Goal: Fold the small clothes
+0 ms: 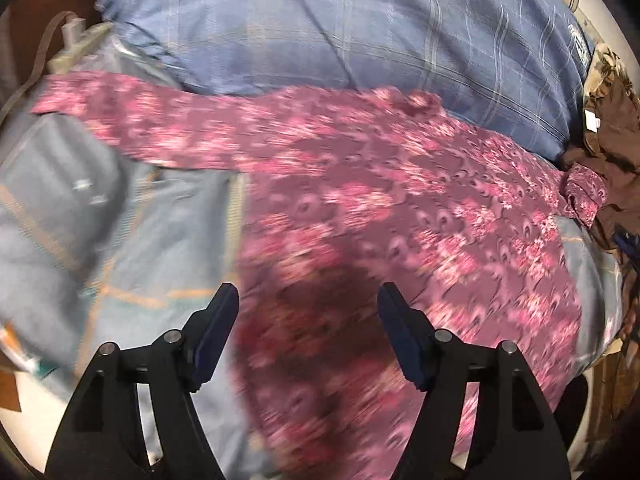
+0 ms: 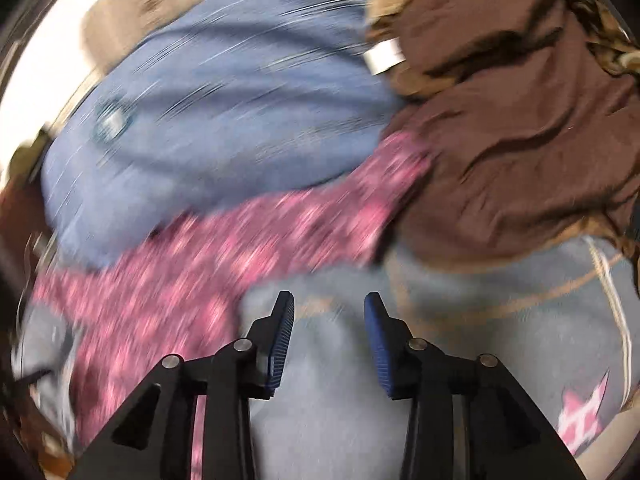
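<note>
pink floral garment [image 1: 360, 184] spread – left view, brown cloth [image 2: 520, 120] – right view

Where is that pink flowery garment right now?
The pink flowery garment lies spread across the pale blue sheet in the middle of the left wrist view, just below the blue checked pillow, its right sleeve end touching the brown clothes.

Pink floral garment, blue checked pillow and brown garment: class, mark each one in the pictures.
Pink floral garment [image 1: 360, 184], left wrist view, middle of its spread body.
Blue checked pillow [image 1: 320, 28], left wrist view, its upper face.
Brown garment [image 2: 520, 120], right wrist view, its crumpled centre.
</note>
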Tool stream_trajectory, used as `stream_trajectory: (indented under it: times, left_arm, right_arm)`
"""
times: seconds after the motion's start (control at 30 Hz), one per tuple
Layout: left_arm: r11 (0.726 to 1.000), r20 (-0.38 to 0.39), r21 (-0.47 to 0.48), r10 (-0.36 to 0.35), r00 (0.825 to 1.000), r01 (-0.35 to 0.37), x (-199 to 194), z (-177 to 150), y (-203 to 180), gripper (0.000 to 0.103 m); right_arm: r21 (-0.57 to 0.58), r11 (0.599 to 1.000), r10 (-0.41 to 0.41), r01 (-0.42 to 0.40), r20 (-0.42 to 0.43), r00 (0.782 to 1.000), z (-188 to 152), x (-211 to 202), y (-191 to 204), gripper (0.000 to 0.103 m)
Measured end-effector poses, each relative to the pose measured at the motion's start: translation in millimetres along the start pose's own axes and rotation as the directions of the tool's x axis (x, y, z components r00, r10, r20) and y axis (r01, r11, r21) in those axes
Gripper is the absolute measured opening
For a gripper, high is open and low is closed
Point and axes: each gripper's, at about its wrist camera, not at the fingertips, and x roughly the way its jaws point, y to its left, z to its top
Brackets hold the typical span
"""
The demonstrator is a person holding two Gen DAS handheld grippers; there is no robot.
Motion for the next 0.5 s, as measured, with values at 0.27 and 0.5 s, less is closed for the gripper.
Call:
stream_trajectory:
  times: [0.27,0.5]
  left_arm:
    - [1.000,-0.136,0.009,0.017,0.991,-0.016,79.7,17.3,-41.5,0.072]
    - [0.999,-0.097,0.042,0.011,0.995,-0.007,82.1,11.2,-41.0,0.078]
  right_arm:
    - [-0.098,0.995,-0.025,0.018,-0.073,0.997,31.5,81.9,38.7,0.054]
    - [-0.158,0.976,-0.161,0.147,-0.076,0.984,18.5,130.0,33.5,0.039]
